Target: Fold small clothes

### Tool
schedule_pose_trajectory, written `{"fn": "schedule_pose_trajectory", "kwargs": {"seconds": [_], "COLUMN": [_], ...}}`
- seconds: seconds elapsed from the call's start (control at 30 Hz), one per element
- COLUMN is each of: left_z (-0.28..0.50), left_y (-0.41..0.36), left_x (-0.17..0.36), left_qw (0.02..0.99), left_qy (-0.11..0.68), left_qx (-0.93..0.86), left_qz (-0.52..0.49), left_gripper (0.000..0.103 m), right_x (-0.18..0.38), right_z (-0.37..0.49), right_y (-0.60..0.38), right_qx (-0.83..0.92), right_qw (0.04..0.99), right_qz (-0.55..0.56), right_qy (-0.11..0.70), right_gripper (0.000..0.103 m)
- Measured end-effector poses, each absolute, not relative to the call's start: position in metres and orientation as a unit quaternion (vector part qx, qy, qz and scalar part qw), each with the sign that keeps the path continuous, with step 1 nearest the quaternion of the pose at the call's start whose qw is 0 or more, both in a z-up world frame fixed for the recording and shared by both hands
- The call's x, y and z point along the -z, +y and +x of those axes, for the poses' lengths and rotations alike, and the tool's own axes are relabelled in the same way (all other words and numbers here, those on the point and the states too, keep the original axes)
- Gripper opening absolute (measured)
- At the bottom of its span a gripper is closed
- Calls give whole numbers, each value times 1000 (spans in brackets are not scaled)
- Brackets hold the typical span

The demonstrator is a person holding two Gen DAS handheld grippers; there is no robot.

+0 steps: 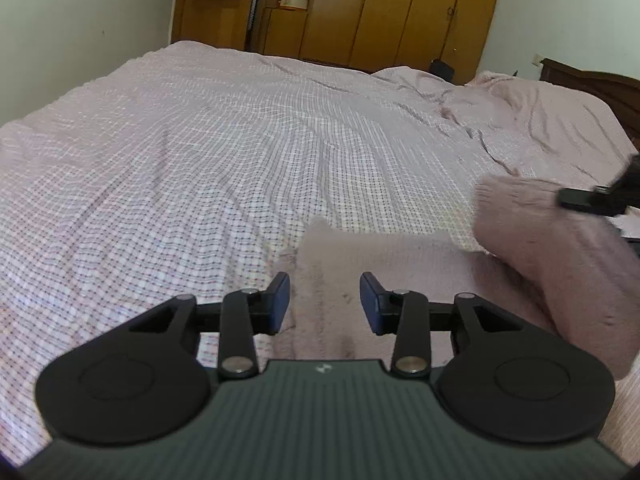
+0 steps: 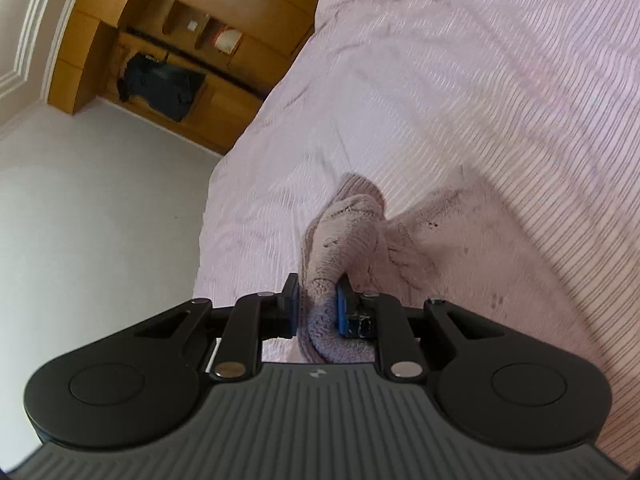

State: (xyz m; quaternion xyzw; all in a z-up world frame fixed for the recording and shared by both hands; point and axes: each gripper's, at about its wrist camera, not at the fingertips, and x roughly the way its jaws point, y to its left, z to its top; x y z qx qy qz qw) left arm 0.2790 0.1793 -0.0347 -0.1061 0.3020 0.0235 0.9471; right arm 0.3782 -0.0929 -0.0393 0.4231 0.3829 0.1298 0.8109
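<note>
A small fuzzy pink garment (image 1: pixel 400 264) lies on the checked pink bedsheet (image 1: pixel 200 152). My left gripper (image 1: pixel 325 304) is open and empty, its blue pads hovering just above the garment's near part. My right gripper (image 2: pixel 318 308) is shut on a fold of the same pink garment (image 2: pixel 344 232) and lifts it off the bed, with the view rolled sideways. In the left wrist view the lifted fold (image 1: pixel 532 240) hangs at the right, with the right gripper (image 1: pixel 600 196) at the frame edge.
A crumpled pink blanket (image 1: pixel 520 120) lies at the bed's far right, by a dark headboard (image 1: pixel 600 84). Wooden wardrobes (image 1: pixel 380 12) stand beyond the bed's far edge. The white wall (image 2: pixel 100 220) shows past the bed's edge in the right wrist view.
</note>
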Motion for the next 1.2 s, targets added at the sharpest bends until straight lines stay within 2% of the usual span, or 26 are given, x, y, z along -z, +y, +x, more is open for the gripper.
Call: {"fn": "schedule_pose_trajectory", "kwargs": {"seconds": [0.4,0.8,1.07,1.2], "left_z": [271,258,252,251], "left_y": [216,238,249,242], "left_x": [44,57,48,43], "left_qw": [945,939,938,939], "left_qy": [301,322,312,310], "left_qx": [-40,-39,-37,-30], "left_qz": [-125,-114,-143,-145], "left_gripper": [40,41,41,41], "right_x": [42,77,88,84], "right_z": [372,372,371,367], "right_y": [21,106,117,106], "right_qx": [-147,-127,-123,-151], "right_qw": [874,886,850,834], "right_qz": [304,225,283,329], "right_qy": [349,384,427,417], "right_gripper": [19,19,22,22]}}
